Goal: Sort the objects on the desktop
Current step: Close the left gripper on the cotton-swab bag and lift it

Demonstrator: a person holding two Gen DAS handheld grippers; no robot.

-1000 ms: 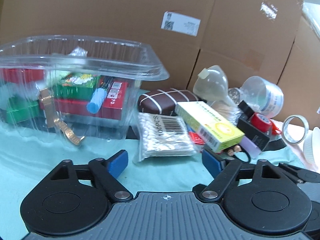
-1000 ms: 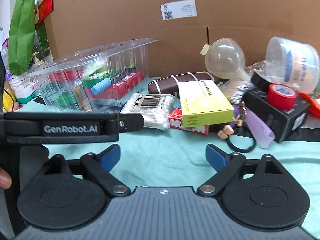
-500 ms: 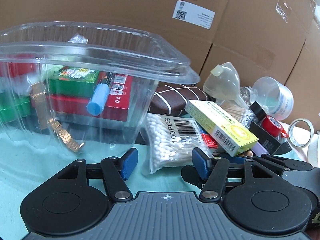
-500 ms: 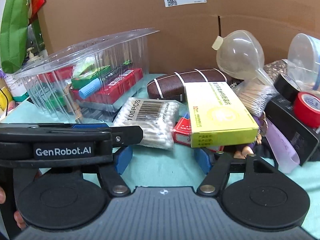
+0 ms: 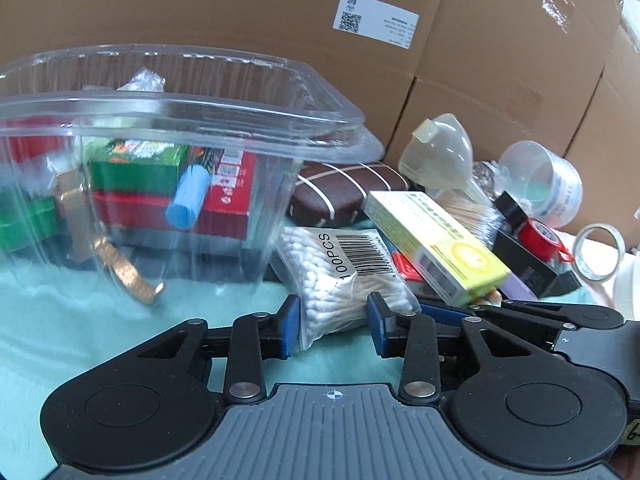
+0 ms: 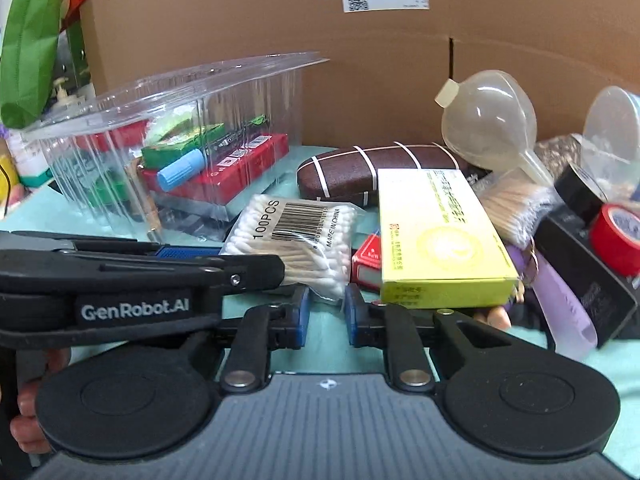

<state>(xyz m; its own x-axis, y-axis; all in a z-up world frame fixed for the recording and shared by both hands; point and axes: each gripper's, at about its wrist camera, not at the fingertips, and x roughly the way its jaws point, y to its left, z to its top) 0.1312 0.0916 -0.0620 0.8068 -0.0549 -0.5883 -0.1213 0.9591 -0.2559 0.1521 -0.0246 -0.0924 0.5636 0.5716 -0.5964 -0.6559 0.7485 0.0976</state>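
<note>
A clear bag of cotton swabs (image 5: 340,276) marked 100PCS lies on the teal cloth, also in the right wrist view (image 6: 292,240). My left gripper (image 5: 333,326) has its blue pads on either side of the bag's near end, partly closed; contact is unclear. My right gripper (image 6: 326,316) is partly closed with a narrow gap, just in front of the bag's near corner, holding nothing. A clear plastic bin (image 5: 160,168) at the left holds red and green boxes, a blue marker and a gold watch band. A yellow box (image 6: 436,236) lies right of the bag.
A brown glasses case (image 6: 372,168), plastic funnel (image 6: 488,120), toothpick bundle (image 6: 516,204), red tape roll (image 6: 618,236) on a black box, clear cup (image 5: 540,184) and clear tape ring (image 5: 598,252) crowd the right. Cardboard boxes (image 5: 280,20) wall the back.
Both grippers moved forward toward the cotton swab bag and their jaws narrowed. The left gripper's pads now flank the bag's near end.
</note>
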